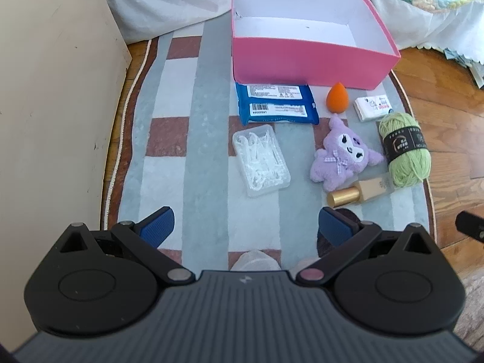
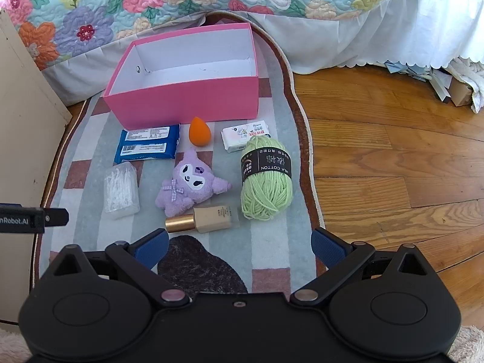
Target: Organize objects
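Pink box [image 2: 187, 99] (white inside) on rug [image 2: 272, 242]

Left gripper [image 1: 245, 227]: black body, two round discs, ribbed grey centre panel with a small pale logo, silver pivot pins, blue textured pads [image 1: 158, 227]. Right gripper [image 2: 239, 243]: the same black frame and blue pads [image 2: 328, 246], one small screw at centre.

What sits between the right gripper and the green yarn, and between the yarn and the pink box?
Nothing visible blocks the open right gripper from the yarn; the bottle lies just left of that line. A white tissue pack lies between the yarn and the empty pink box.
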Demonstrator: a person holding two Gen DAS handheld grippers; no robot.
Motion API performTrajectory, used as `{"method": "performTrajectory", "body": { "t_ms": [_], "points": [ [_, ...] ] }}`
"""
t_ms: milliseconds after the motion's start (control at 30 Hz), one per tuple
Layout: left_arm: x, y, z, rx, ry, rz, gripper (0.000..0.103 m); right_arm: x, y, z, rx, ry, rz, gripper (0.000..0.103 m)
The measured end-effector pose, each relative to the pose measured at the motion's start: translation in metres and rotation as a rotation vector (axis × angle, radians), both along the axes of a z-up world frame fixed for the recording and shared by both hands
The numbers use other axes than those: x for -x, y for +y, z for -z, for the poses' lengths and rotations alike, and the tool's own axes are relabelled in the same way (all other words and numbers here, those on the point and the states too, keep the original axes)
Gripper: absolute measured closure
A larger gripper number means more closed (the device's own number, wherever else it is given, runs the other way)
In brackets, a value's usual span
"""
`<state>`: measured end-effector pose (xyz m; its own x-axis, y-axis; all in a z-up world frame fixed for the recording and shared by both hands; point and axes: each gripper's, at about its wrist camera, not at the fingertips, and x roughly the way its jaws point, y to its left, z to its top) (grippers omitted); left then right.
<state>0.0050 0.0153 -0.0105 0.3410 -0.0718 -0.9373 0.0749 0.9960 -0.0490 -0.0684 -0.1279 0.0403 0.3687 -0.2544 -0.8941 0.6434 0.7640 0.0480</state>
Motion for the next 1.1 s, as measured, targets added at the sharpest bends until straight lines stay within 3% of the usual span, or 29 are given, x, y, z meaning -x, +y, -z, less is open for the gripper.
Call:
{"method": "performTrajectory", "body": {
  "t_ms": [1100],
  "points": [
    [-0.0047, -0.0051, -0.0045, 0.022, 0.032, 0.059, 0.000, -0.0017, 0.0013, 0.0022, 0.006, 0.009, -0.021, 0.001]
  ]
}}
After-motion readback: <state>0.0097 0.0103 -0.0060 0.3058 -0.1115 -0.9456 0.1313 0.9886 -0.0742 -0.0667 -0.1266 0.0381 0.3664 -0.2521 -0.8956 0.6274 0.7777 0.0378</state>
